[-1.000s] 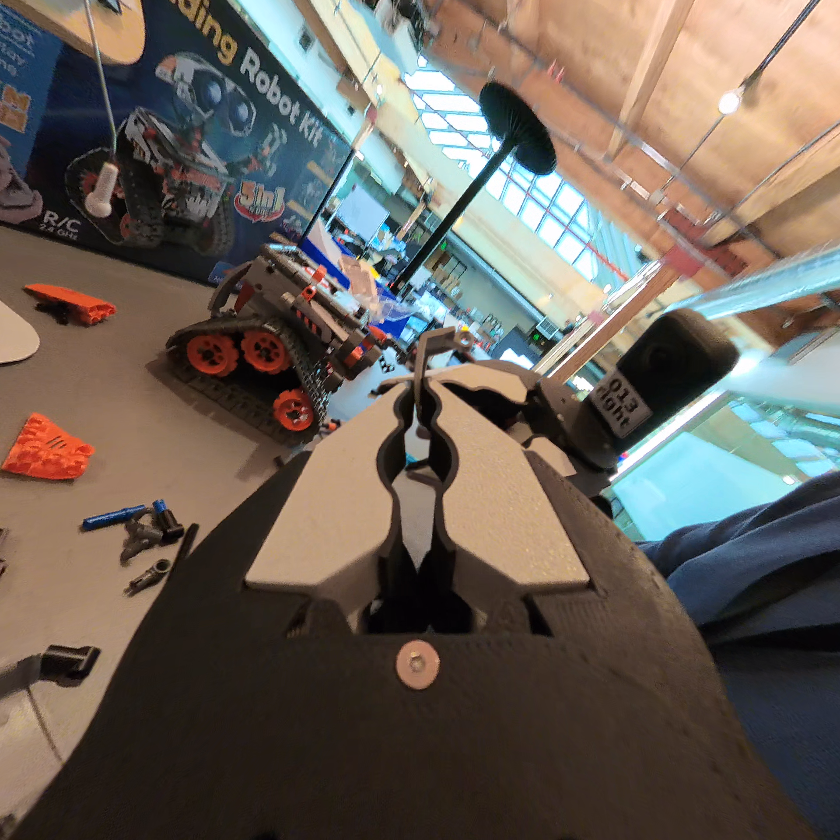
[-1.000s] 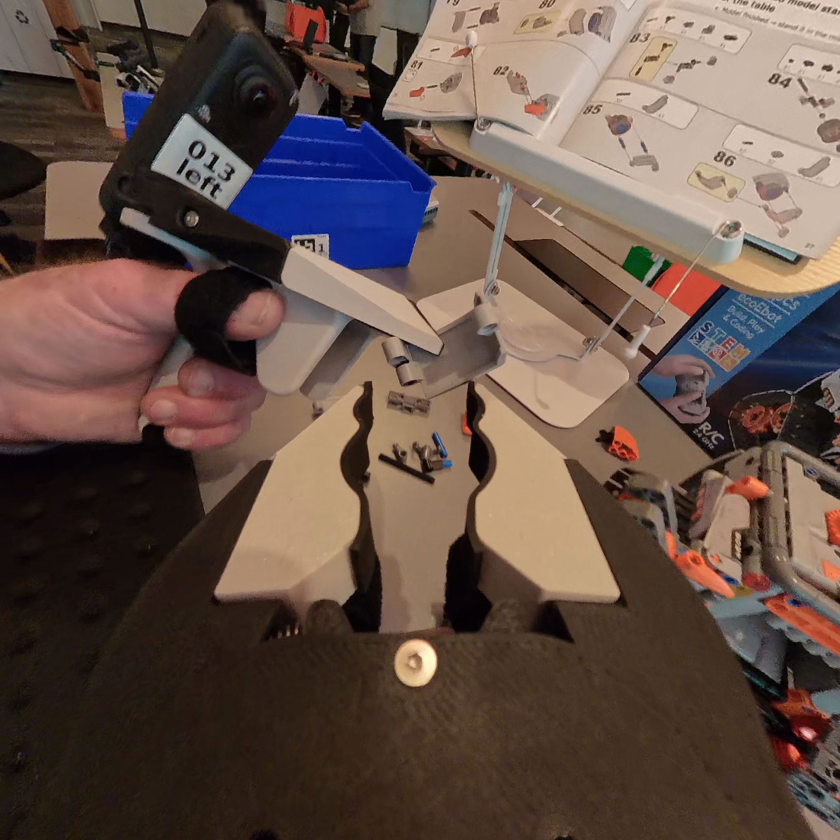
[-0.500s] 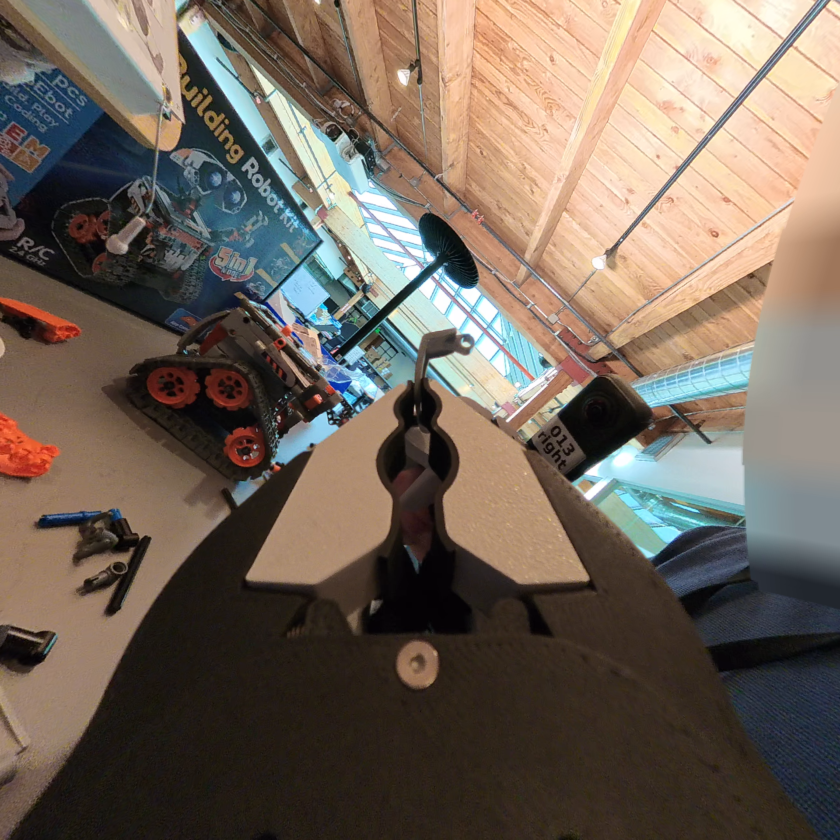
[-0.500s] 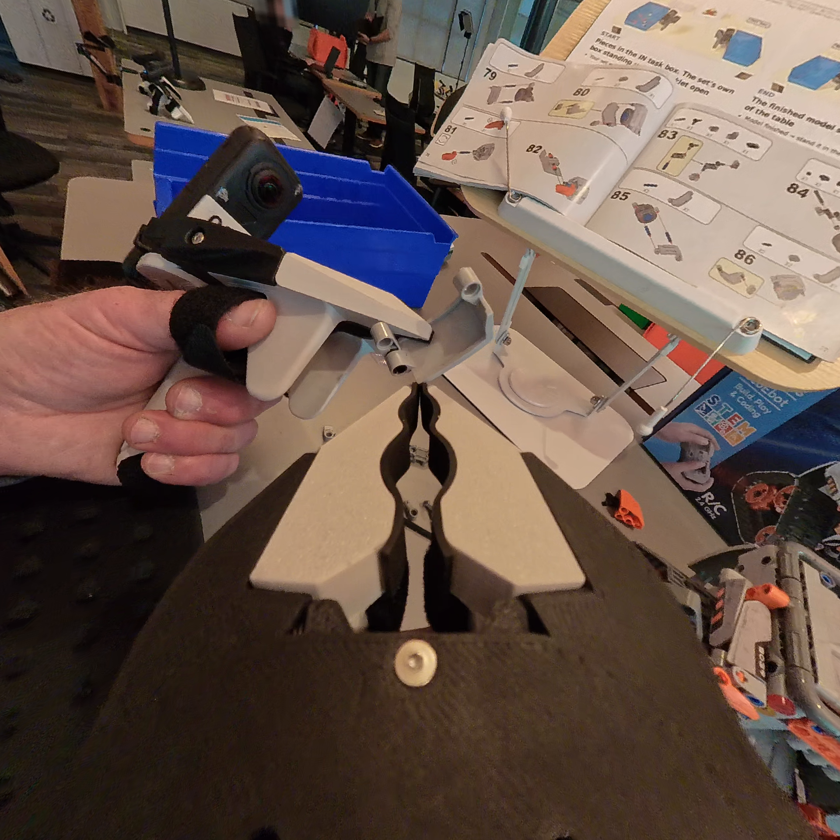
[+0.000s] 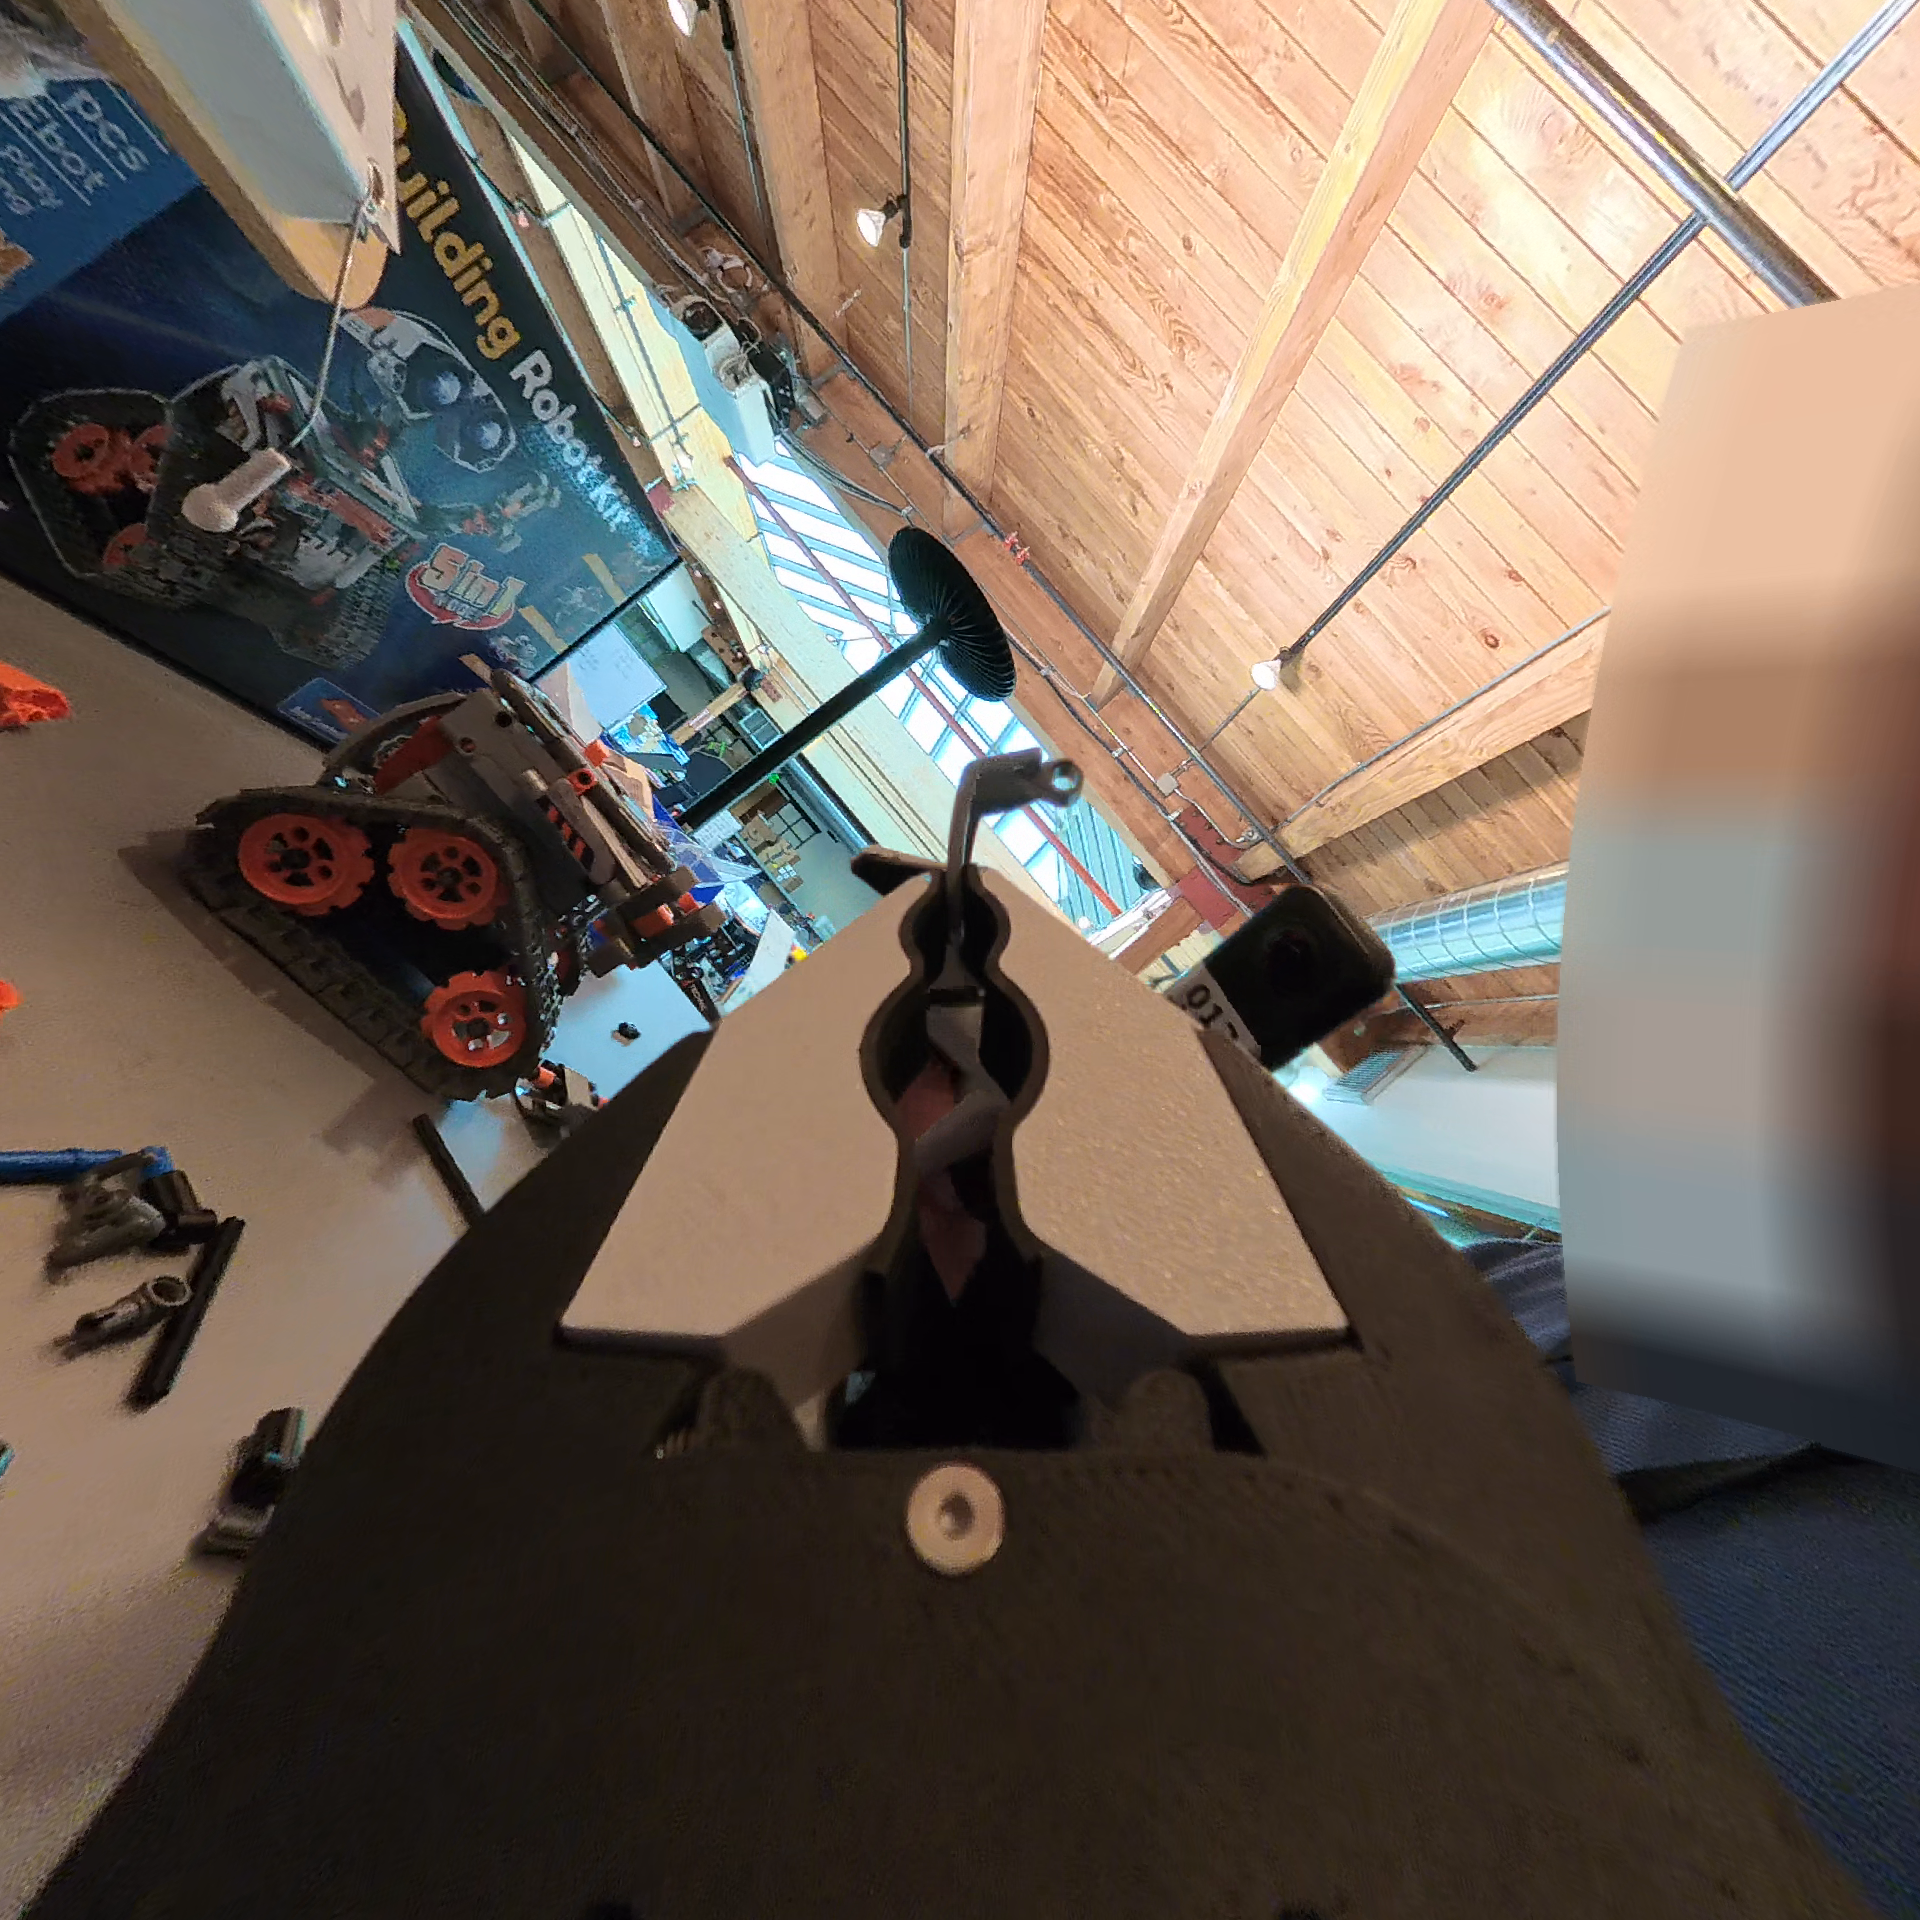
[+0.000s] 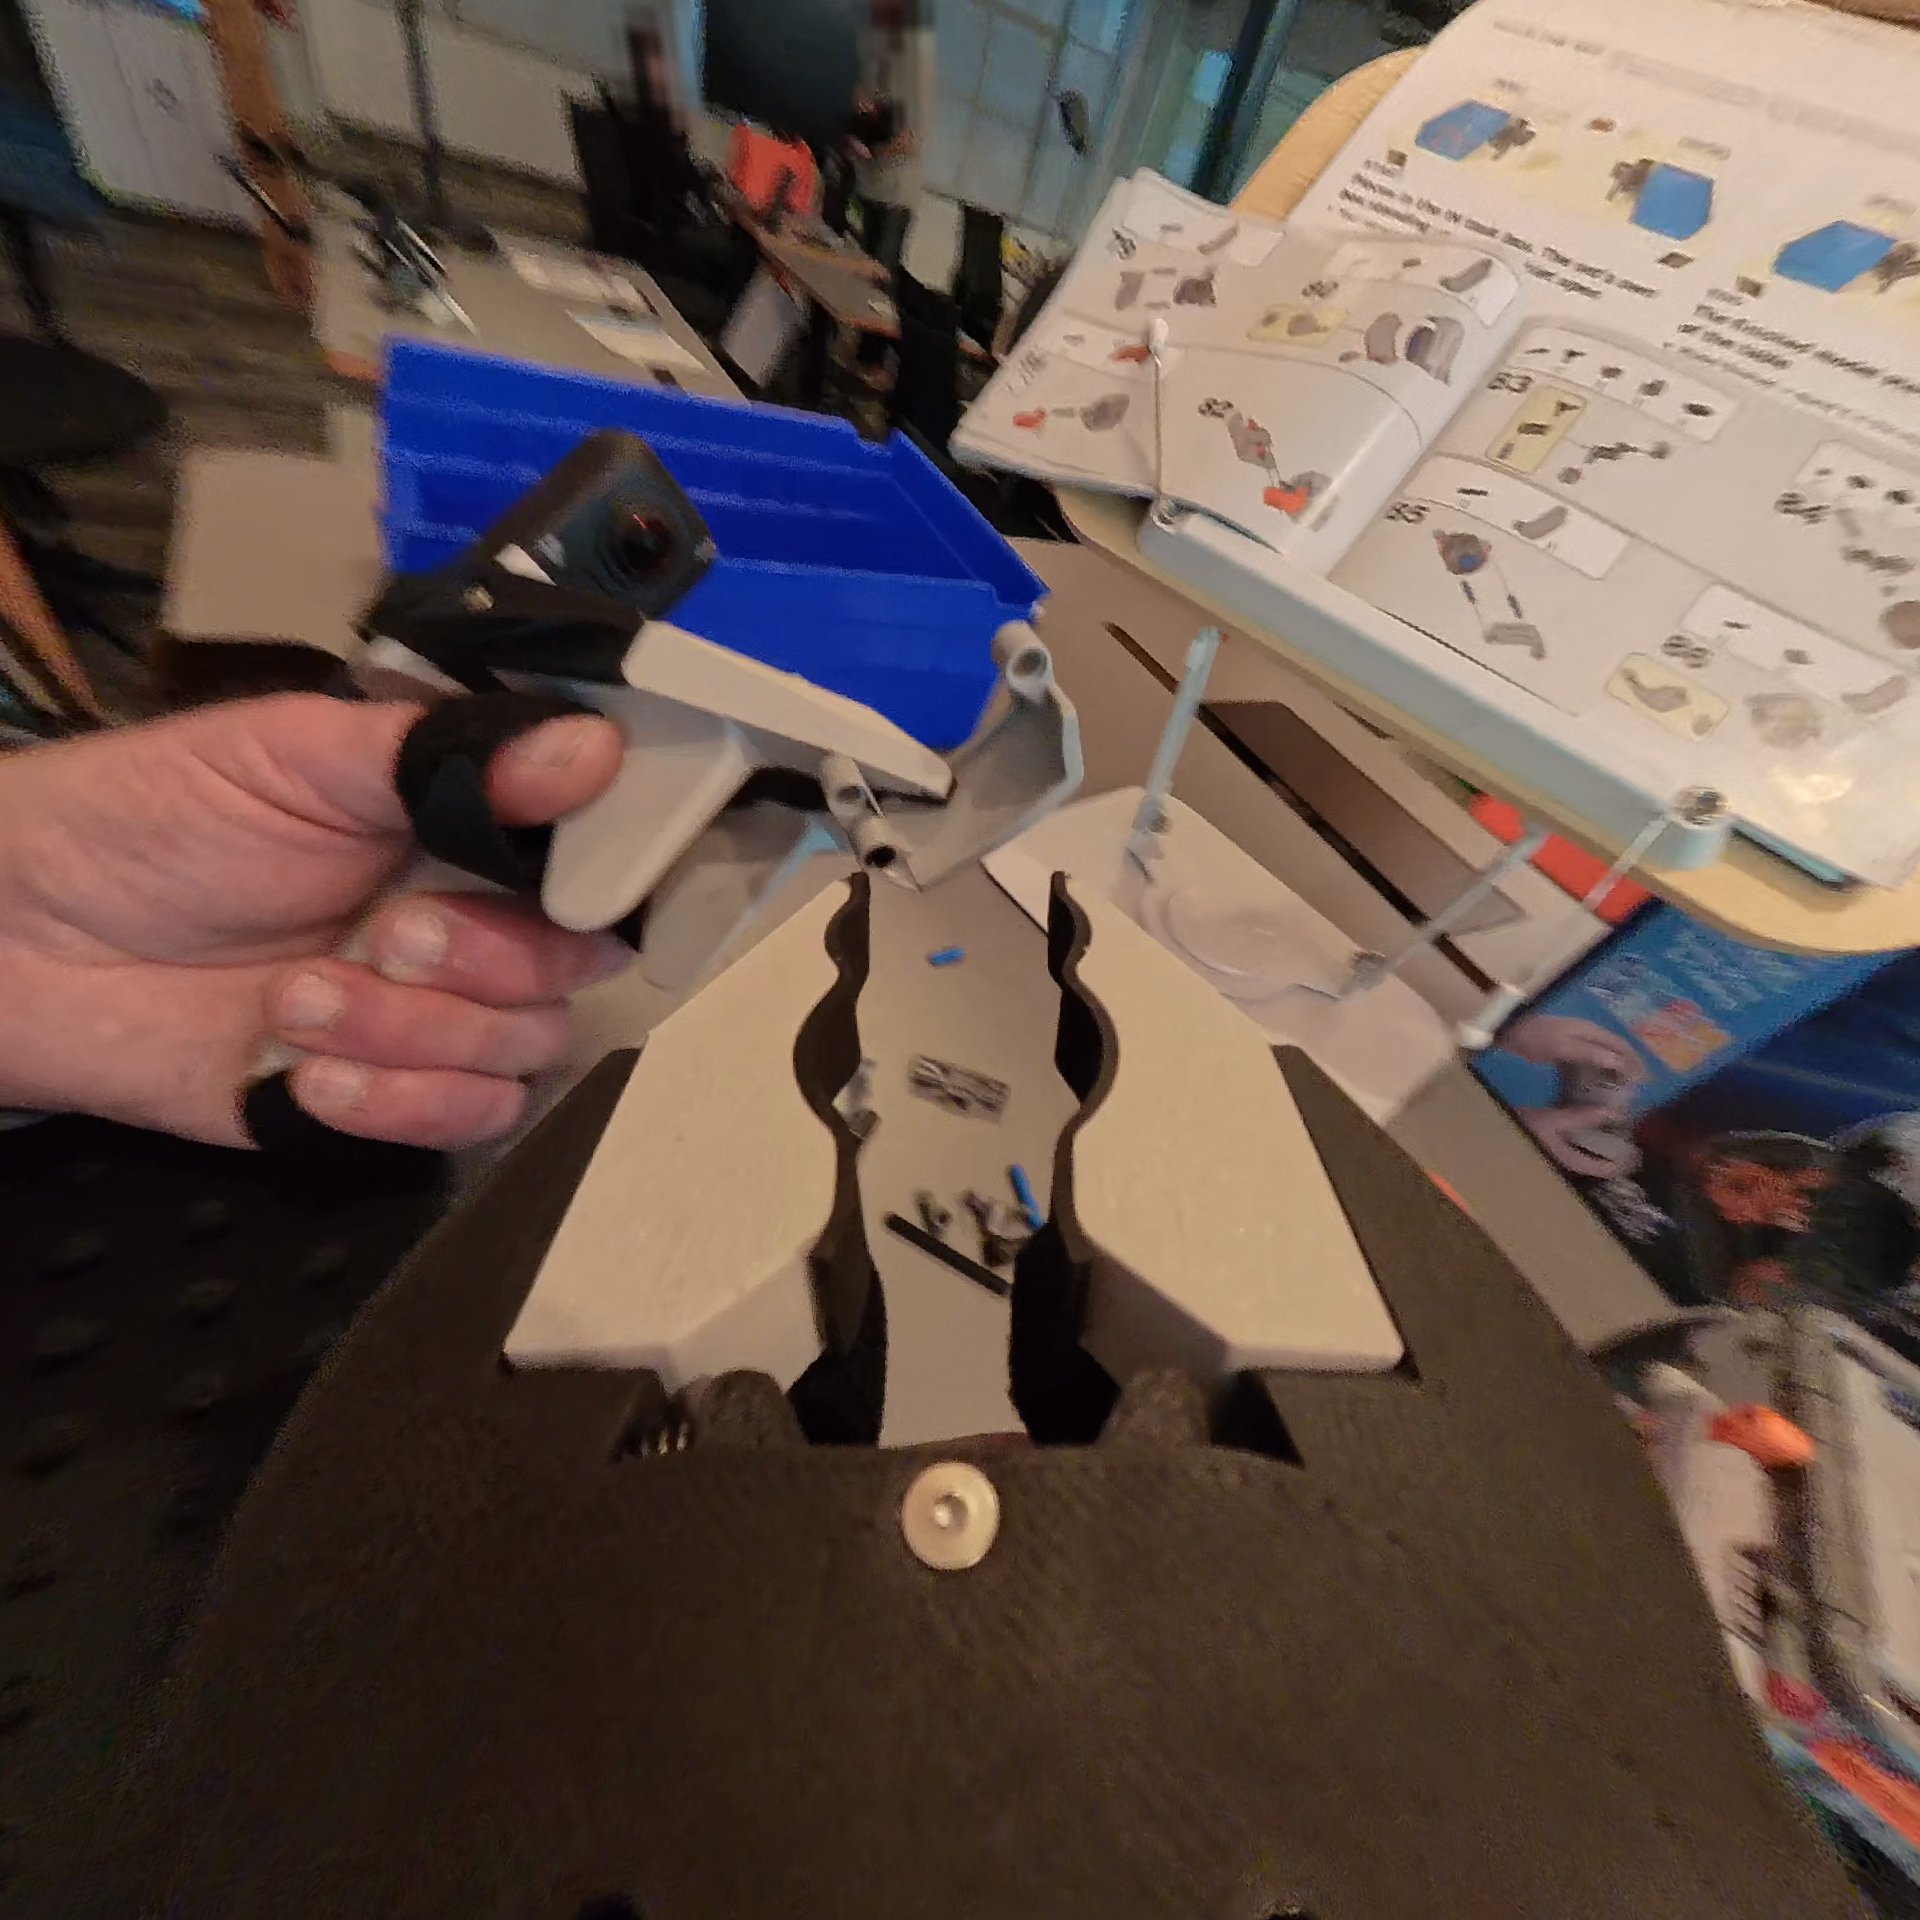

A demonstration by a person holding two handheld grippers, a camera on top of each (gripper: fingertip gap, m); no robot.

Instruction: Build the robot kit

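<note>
My left gripper (image 5: 956,883) is shut on a grey curved panel piece (image 5: 992,805) with pin tubes, which sticks up past the fingertips towards the wooden ceiling. In the right wrist view a hand (image 6: 260,883) holds that left gripper (image 6: 935,784) with the grey panel (image 6: 1029,748) raised above the table. My right gripper (image 6: 956,899) is open and empty, its tips just below and in front of the panel, not touching it. The right gripper's camera (image 5: 1294,966) shows behind the left fingers.
A tracked robot model with orange wheels (image 5: 416,883) stands on the grey table (image 5: 156,1039) before a dark blue kit box (image 5: 260,468). Small black, grey and blue pins (image 6: 966,1216) lie loose. A blue bin (image 6: 727,551) and an open instruction booklet on a stand (image 6: 1507,436) are behind. The grippers are tip to tip, or close to it.
The left gripper has tilted upward and lifted the grey panel. The right gripper was open, shut half a second ago, and is now open again near the panel.
</note>
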